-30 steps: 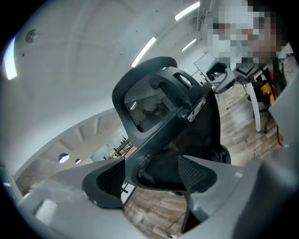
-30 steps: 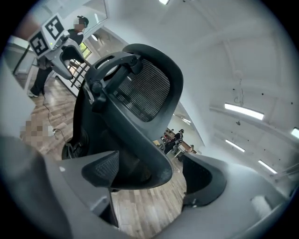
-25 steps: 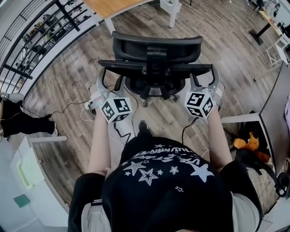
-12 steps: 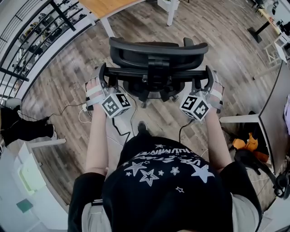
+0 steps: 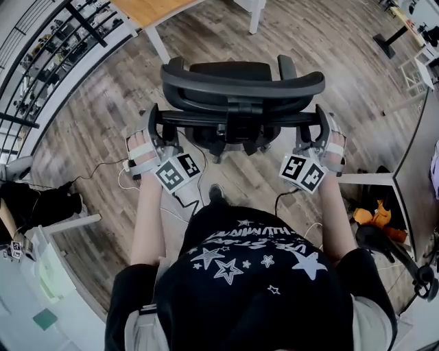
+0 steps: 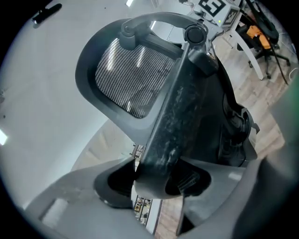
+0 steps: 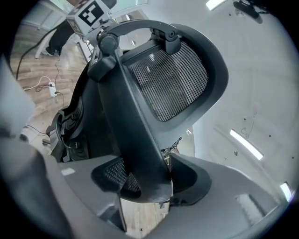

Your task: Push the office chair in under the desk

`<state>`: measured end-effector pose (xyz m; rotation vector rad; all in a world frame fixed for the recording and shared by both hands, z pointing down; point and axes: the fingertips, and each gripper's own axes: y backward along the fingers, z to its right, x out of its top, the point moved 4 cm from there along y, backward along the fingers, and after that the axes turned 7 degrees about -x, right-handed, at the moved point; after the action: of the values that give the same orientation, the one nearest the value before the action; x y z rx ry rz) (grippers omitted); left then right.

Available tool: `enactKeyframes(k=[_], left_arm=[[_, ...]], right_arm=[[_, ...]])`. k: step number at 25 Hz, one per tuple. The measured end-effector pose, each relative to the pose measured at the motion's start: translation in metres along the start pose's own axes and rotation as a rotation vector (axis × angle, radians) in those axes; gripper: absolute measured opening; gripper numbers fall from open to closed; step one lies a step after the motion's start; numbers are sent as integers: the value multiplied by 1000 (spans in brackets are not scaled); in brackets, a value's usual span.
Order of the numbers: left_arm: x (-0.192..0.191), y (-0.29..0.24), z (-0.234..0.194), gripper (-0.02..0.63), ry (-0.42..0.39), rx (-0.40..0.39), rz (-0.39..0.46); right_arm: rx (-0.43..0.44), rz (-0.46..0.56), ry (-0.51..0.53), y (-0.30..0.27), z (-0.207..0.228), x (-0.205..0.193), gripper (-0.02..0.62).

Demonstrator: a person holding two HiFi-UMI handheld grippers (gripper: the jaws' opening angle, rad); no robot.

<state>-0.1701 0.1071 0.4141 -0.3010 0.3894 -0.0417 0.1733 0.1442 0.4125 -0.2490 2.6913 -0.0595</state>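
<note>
Black shirt, white star print: nearest item, behind both tools.

Left hand-held gripper: marker cube facing up. Its jaws have just been closing, and the left end of the office chair's crossbar stands between them. Both pads appear to press on it, though contact on the nearer pad is hard to confirm in the left gripper view.

Right hand-held gripper: same pose on the opposite end. Its jaws have also just been closing. The dark bar fills the gap between them, gripped from both sides.

Office chair: black, directly ahead of and between the two tools, with its back toward them. The mesh panel sits above the crossbar, and the seat and armrests lie beyond it.

Floor: wood plank, under the chair and to either side of the tools.

Tabletop: light wood on white legs, beyond the chair and ahead-left of the left tool. The chair is apart from it, not under it.
</note>
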Motion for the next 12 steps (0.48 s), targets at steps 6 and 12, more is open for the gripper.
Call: enactKeyframes(k=[6,12], left_arm=[[-1,-1,3,245,-9,3,21],[1,-4,7,245,-17,-12,72]], right_arm=[[41,-42,28,-2,-2,0,253],[55,-73,41,-5,-3,-5,252]])
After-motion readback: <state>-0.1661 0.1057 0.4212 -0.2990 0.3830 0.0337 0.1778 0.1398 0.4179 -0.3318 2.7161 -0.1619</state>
